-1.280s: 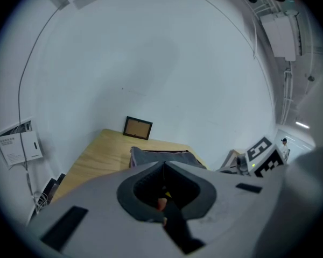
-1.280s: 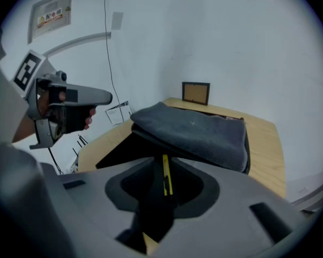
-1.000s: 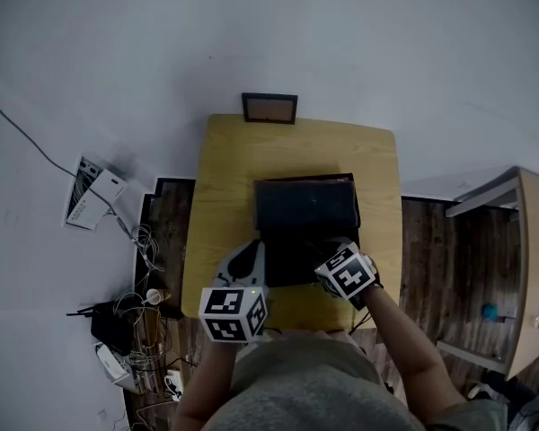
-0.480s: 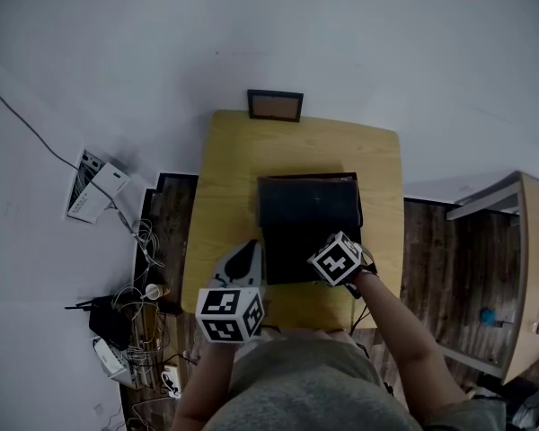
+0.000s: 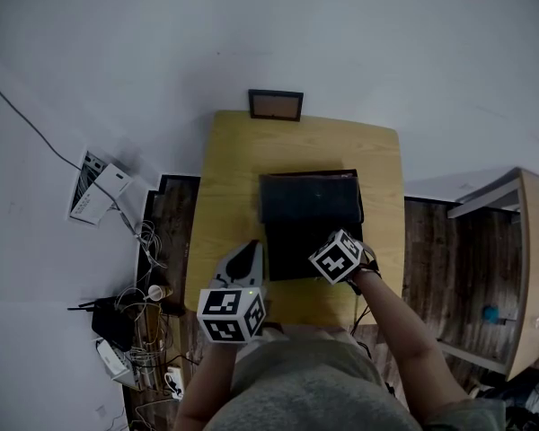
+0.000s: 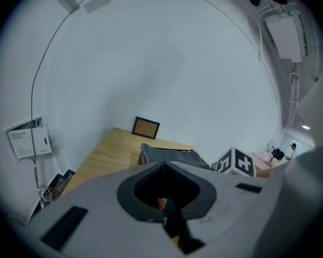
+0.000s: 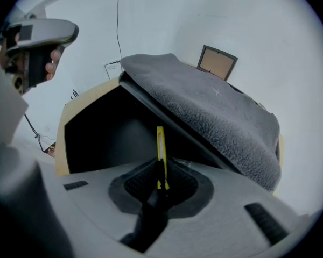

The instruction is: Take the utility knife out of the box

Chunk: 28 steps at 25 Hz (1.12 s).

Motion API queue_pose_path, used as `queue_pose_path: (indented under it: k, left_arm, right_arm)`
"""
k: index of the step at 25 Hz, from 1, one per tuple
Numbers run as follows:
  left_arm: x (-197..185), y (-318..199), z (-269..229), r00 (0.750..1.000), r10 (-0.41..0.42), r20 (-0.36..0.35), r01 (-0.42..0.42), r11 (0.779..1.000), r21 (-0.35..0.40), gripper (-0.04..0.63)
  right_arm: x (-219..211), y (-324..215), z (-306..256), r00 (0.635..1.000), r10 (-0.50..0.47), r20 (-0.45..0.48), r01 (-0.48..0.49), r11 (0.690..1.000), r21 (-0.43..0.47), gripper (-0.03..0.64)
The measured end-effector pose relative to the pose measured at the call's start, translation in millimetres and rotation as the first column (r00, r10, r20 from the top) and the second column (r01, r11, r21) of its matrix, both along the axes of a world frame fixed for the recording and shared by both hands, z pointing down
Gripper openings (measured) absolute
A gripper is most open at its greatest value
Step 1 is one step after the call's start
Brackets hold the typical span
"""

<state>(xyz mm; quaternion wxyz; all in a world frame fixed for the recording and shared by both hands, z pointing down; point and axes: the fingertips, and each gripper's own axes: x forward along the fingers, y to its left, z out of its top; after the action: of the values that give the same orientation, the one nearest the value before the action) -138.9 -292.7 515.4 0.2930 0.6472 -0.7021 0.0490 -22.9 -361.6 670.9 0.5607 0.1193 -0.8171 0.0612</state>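
A dark box (image 5: 296, 250) stands open on the wooden table (image 5: 229, 178), its grey fuzzy-lined lid (image 7: 215, 112) tipped back. My right gripper (image 5: 335, 254) points steeply down into the box's near right part. In the right gripper view a slim yellow utility knife (image 7: 160, 144) stands upright between the closing jaws of my right gripper (image 7: 161, 171), and the pads press on its lower end. My left gripper (image 5: 248, 248) hangs shut at the box's near left corner, outside it and holding nothing. The left gripper view shows that box (image 6: 167, 156) beyond the shut tips.
A small framed picture (image 5: 275, 104) leans at the table's far edge. White boxes (image 5: 94, 191) and tangled cables (image 5: 135, 330) lie on the floor to the left. A wooden shelf (image 5: 521, 268) stands to the right. The person's body fills the near edge.
The right gripper's marker cube shifted slightly left over the box and rolled to a new angle. The left gripper stayed in place.
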Motion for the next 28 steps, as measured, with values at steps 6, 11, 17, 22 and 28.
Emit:
queue_pose_path:
  k: [6, 11, 17, 22, 28]
  left_arm:
    - [0, 7, -3, 1.000, 0.012, -0.004, -0.012, 1.000, 0.005, 0.005]
    - [6, 13, -9, 0.999, 0.049, 0.001, -0.049, 0.999, 0.020, 0.005]
    - [15, 24, -19, 0.992, 0.124, 0.008, -0.125, 0.991, 0.047, 0.005]
    - [19, 39, -26, 0.983, 0.181, 0.019, -0.182, 0.981, 0.065, 0.004]
    - [29, 60, -31, 0.969, 0.244, 0.029, -0.246, 0.966, 0.078, 0.003]
  right_arm:
    - [-3, 4, -18, 0.999, 0.032, 0.043, -0.032, 0.999, 0.010, 0.040]
    - [2, 16, -29, 0.998, 0.055, 0.040, -0.056, 0.998, 0.016, 0.038]
    - [10, 29, -44, 0.987, 0.142, 0.071, -0.145, 0.988, 0.048, 0.038]
    - [13, 42, -63, 0.958, 0.245, 0.150, -0.258, 0.963, 0.073, 0.038]
    - [22, 64, -90, 0.901, 0.352, 0.253, -0.389, 0.914, 0.113, 0.038]
